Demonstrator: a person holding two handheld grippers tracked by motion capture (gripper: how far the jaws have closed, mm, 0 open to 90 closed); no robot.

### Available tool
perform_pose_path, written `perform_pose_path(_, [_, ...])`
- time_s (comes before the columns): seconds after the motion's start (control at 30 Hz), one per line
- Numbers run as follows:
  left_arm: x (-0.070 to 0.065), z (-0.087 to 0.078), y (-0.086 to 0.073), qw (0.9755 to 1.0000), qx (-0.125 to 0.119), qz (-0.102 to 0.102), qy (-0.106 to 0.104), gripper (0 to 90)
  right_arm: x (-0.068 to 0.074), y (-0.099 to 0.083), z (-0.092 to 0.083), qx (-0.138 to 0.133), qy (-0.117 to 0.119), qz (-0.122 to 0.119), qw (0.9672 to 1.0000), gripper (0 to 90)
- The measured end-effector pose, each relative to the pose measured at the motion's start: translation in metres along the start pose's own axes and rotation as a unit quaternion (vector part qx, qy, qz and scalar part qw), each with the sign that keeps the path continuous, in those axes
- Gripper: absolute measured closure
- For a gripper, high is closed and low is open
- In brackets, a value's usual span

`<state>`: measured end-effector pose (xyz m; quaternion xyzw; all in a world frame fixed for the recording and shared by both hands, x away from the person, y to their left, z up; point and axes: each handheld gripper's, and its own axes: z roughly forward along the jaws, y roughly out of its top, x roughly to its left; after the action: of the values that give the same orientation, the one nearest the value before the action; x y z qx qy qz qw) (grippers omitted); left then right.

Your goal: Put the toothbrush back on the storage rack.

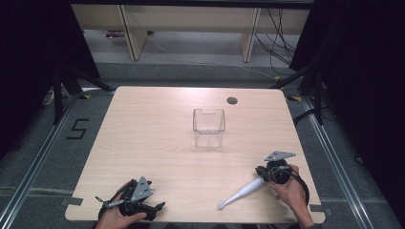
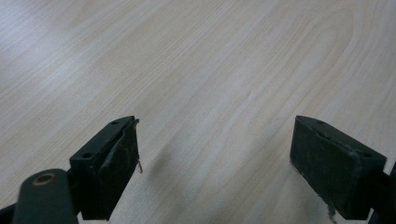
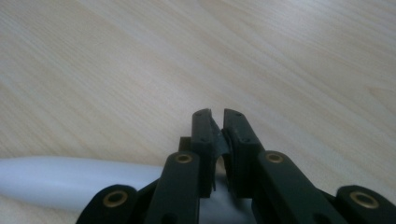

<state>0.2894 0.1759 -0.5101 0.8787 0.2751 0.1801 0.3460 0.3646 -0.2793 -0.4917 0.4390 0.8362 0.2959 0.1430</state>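
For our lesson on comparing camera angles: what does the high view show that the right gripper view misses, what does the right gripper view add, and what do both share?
High view alone: a clear bin mid-table, the left gripper by the near edge, and the white toothbrush's whole length. Right gripper view alone: a close look at the right gripper, jaws almost together. Both share the wooden table, the toothbrush and the right gripper.

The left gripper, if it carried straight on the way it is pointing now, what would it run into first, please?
Probably just the bare wooden table. In the left gripper view the open left gripper looks along and slightly down at plain tabletop, with nothing standing between or ahead of its jaws. How far ahead it would touch down is hard to tell.
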Motion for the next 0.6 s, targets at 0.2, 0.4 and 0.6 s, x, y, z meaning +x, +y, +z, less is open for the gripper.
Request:
perform_pose_path(0.2, [0.0, 0.0, 0.0, 1.0, 0.001, 0.003, -0.001, 15.1, 0.0, -0.006, -0.005, -0.002, 0.0, -0.008, 1.0, 83.5])
perform_pose_path(0.4, [0.0, 0.0, 0.001, 1.0, 0.0, 0.003, -0.001, 15.2, 0.001, -0.01, -0.008, -0.001, 0.004, -0.008, 1.0, 83.5])
perform_pose_path(0.6, [0.0, 0.001, 0.001, 1.0, 0.002, 0.002, 0.0, 15.1, 0.004, -0.015, -0.013, -0.004, 0.008, -0.012, 0.9999, 83.2])
